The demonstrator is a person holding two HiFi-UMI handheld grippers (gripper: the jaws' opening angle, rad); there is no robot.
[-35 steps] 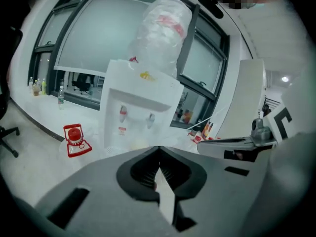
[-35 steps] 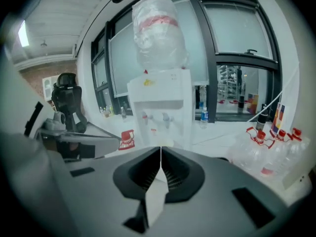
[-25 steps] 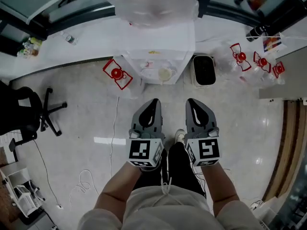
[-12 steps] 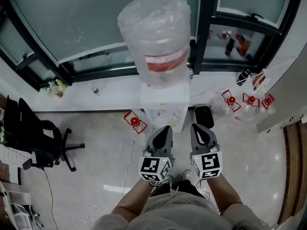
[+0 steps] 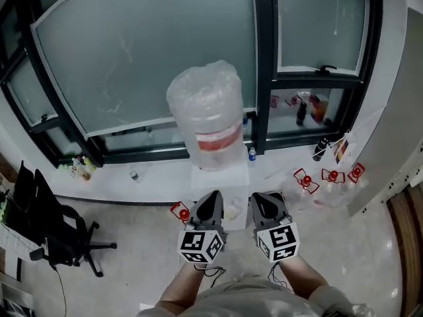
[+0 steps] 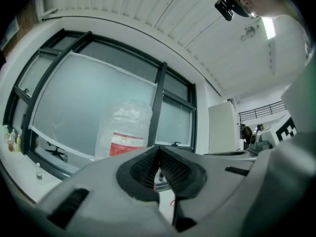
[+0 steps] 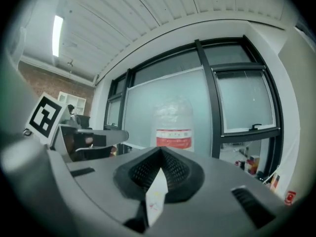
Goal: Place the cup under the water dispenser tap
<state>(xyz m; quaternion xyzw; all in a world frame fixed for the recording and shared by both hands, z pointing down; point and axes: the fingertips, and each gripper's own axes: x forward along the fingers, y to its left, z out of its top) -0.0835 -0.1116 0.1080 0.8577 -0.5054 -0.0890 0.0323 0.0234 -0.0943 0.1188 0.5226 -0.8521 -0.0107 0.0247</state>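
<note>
While the grey left gripper and grey right gripper hang with jaws pressed together on nothing, a small pale cup seems to sit in the white water dispenser's front recess, though it is too small to confirm. Placement looks done. The next move calls for checking that the cup sits squarely beneath the tap.

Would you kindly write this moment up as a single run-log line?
left gripper: shut, empty | right gripper: shut, empty | both side by side, aimed at water dispenser | nothing held
</note>
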